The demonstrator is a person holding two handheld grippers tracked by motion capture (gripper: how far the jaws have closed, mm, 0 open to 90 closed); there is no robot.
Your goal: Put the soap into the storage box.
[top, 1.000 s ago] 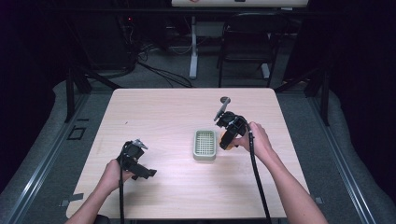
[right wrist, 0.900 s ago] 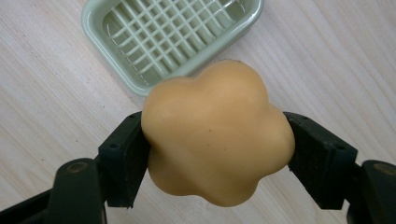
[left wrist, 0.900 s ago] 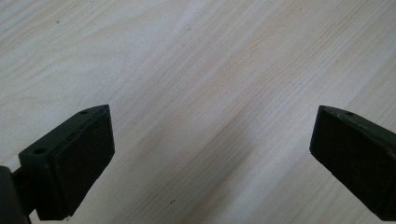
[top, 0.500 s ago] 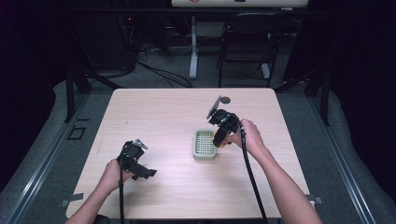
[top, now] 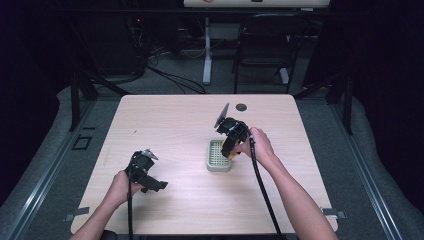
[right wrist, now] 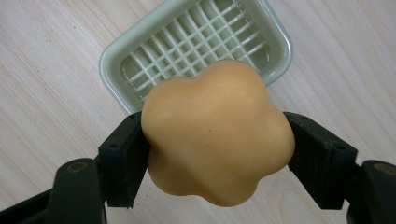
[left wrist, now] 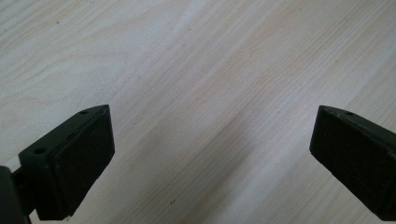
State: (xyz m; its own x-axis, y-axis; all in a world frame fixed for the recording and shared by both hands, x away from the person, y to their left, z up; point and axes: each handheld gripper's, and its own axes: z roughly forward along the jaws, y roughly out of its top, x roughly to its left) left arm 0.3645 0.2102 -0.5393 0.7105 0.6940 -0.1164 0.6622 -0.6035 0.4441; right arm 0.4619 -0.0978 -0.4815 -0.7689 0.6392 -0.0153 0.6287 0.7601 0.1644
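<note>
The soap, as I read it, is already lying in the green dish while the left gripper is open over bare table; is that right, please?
Not quite. The soap is not yet in the dish; the right gripper holds it above the dish, as the right gripper view shows. The left gripper is indeed open over bare table.

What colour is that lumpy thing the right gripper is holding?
Pale orange; the flower-shaped soap shows best in the right gripper view.

We see an orange, flower-shaped soap [right wrist: 217,133] pinched between black jaws above a pale green, grid-bottomed soap dish [right wrist: 140,44] lying flat on the table.
</note>
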